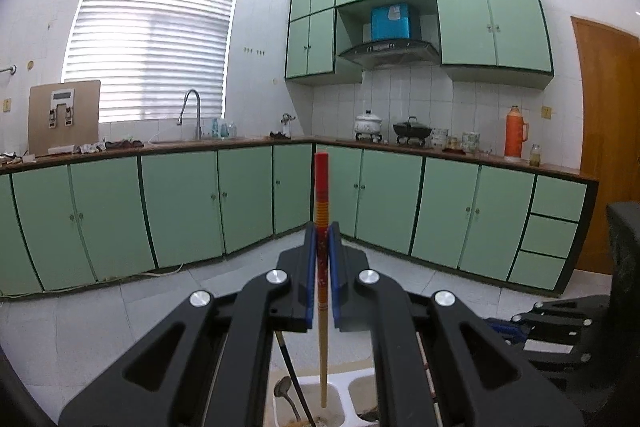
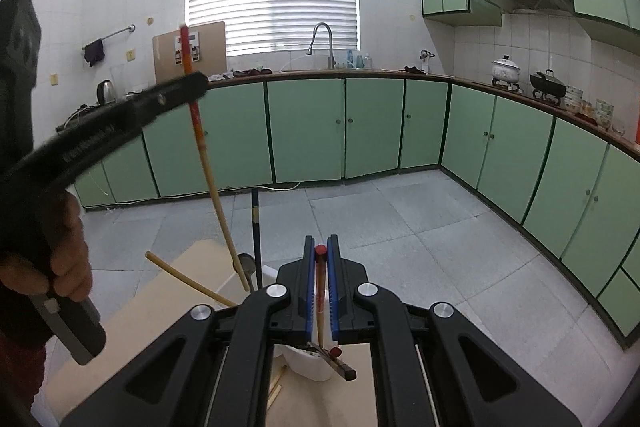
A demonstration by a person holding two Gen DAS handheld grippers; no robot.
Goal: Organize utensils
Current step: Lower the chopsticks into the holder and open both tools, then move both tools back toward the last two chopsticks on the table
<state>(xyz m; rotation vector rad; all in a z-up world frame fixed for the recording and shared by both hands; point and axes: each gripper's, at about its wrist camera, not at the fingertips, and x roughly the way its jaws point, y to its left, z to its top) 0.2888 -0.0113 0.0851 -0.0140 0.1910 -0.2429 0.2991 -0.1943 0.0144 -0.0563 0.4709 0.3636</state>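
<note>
Chopsticks: two are held right now, one per gripper. Left gripper [image 1: 321, 243] has its fingers [image 1: 309, 267] clamped on a red-topped chopstick [image 1: 321, 187], upright, pale tip hanging down into a white holder [image 1: 340, 385] below. In the right wrist view the same stick [image 2: 196, 115] runs tilted from the left gripper [image 2: 176, 91] down toward the holder. Right gripper [image 2: 320, 259] is pinched tight on a second red-topped chopstick [image 2: 320, 283], gripped near its red end, lower part dropping toward the white holder [image 2: 312, 367].

Handling, my read: thin, stiff, very light, smooth lacquered top, so likely to pivot or slip between flat pads. Best hold is up on the painted upper part, square to the pads, leaving the tip free to steer into a compartment.

Counts:
- held chopsticks: 2
- loose pale stick [image 2: 188, 279] leaning at the holder: 1
- dark stick [image 2: 256, 235] standing in the holder: 1
- metal spoon [image 1: 282, 389]: 1
- red-ended utensil [image 2: 340, 363] lying across the holder rim: 1, type unclear
- holder compartments visible: at least 2

Holder sits on a pale board [image 2: 160, 311] on the counter.
</note>
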